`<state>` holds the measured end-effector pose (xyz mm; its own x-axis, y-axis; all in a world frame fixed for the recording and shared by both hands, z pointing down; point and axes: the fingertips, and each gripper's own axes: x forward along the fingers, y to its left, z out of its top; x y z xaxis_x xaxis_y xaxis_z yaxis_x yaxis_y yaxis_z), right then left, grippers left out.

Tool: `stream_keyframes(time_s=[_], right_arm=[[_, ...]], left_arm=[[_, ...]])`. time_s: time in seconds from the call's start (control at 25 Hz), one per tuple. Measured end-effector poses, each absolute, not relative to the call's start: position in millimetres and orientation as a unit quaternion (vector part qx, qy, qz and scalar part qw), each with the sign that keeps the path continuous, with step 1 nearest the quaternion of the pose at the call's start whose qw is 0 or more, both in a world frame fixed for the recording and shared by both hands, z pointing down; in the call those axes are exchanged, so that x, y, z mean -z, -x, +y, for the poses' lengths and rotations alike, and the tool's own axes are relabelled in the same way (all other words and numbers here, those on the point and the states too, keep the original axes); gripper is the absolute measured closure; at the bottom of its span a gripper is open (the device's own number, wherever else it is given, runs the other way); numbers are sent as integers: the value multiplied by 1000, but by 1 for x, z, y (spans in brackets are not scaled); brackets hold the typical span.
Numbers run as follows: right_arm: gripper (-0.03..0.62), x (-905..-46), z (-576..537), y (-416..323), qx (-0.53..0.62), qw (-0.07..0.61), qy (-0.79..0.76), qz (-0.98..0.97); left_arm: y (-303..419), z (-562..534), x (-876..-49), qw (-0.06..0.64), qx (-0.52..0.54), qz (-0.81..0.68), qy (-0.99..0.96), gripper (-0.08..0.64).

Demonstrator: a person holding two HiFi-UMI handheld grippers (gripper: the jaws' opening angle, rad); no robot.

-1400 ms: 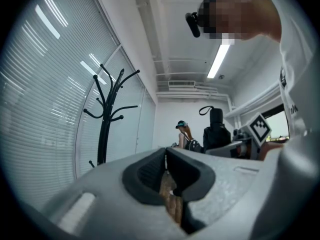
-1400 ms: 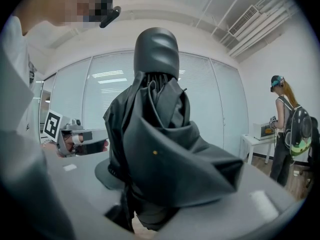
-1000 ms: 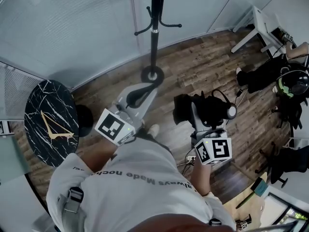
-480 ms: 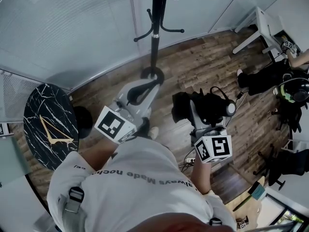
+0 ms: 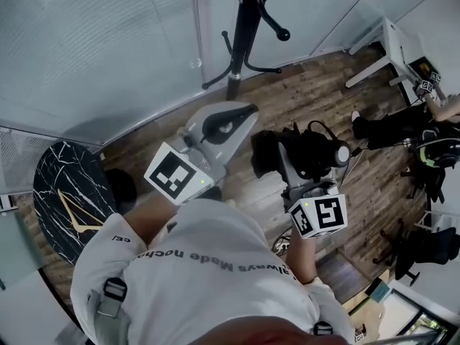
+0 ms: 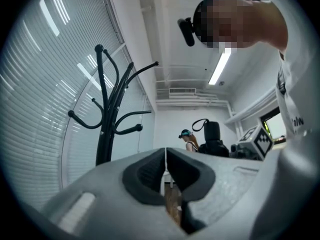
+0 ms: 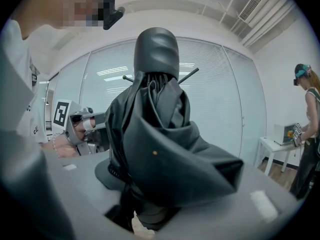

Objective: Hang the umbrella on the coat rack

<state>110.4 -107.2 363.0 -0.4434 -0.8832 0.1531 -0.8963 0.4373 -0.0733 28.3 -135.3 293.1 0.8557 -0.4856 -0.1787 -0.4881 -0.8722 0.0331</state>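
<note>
The black coat rack (image 5: 241,42) stands by the glass wall at the top of the head view, its curved hooks spreading overhead. In the left gripper view the coat rack (image 6: 105,129) rises at left. A folded black umbrella (image 5: 309,153) with a wrist loop sits upright in my right gripper (image 5: 287,160), which is shut on it. It fills the right gripper view as a bundle of dark fabric (image 7: 160,134) between the jaws. My left gripper (image 5: 243,115) is shut on nothing, pads meeting (image 6: 165,176), just left of the umbrella and below the rack's pole.
A round black marble table (image 5: 61,196) stands at left. The curved glass wall with blinds (image 5: 108,49) runs behind the rack. A white desk (image 5: 392,38) and a seated person (image 5: 402,121) are at right, with dark chairs (image 5: 424,243) beyond.
Both grippers have moved toward the coat rack, the umbrella carried along. The rack's hooks now loom larger and nearer at the top of the head view.
</note>
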Motion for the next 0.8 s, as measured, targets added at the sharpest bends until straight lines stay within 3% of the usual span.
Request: stream_keyframes(time_s=[0.8], right_arm=[[339, -345, -202, -70, -59, 71, -415, -905]], left_arm=[[-50, -205, -234, 24, -149, 254, 955, 550]])
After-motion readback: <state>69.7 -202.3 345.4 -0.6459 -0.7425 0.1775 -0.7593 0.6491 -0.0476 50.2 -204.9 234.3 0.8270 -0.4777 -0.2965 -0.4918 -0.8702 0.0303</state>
